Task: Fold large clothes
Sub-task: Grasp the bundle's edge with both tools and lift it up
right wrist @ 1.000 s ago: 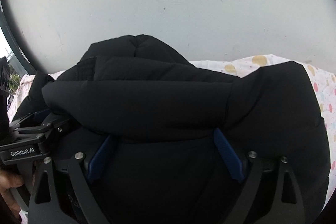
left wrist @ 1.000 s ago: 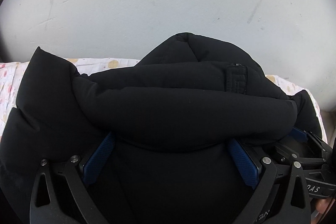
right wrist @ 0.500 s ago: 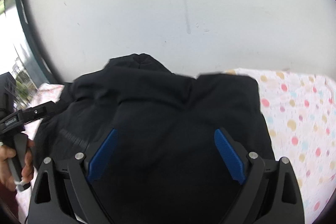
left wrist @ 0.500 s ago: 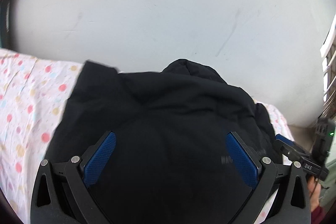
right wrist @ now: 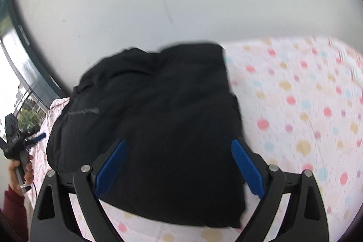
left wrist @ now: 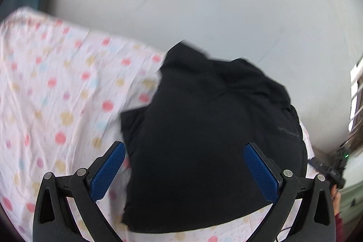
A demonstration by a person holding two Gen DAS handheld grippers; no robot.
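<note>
A black padded jacket (left wrist: 211, 128) lies folded in a thick bundle on the dotted sheet (left wrist: 56, 94), against the wall. My left gripper (left wrist: 185, 146) hangs open above the bundle's near part, its blue pads spread wide with nothing held. In the right wrist view the same jacket (right wrist: 158, 117) fills the middle, and my right gripper (right wrist: 178, 144) is likewise open above its near edge. Each view also catches the other gripper at its edge: the right gripper (left wrist: 329, 171) far right, the left gripper (right wrist: 20, 140) far left, held in a hand.
A pale wall (left wrist: 204, 3) rises straight behind the bed. The dotted sheet (right wrist: 306, 117) spreads free to the right of the bundle in the right wrist view. A window frame (right wrist: 25, 65) stands at the far left there.
Both grippers have pulled back and up from the jacket, which now lies lower and smaller in both views. More sheet shows on either side. The two grippers have moved apart.
</note>
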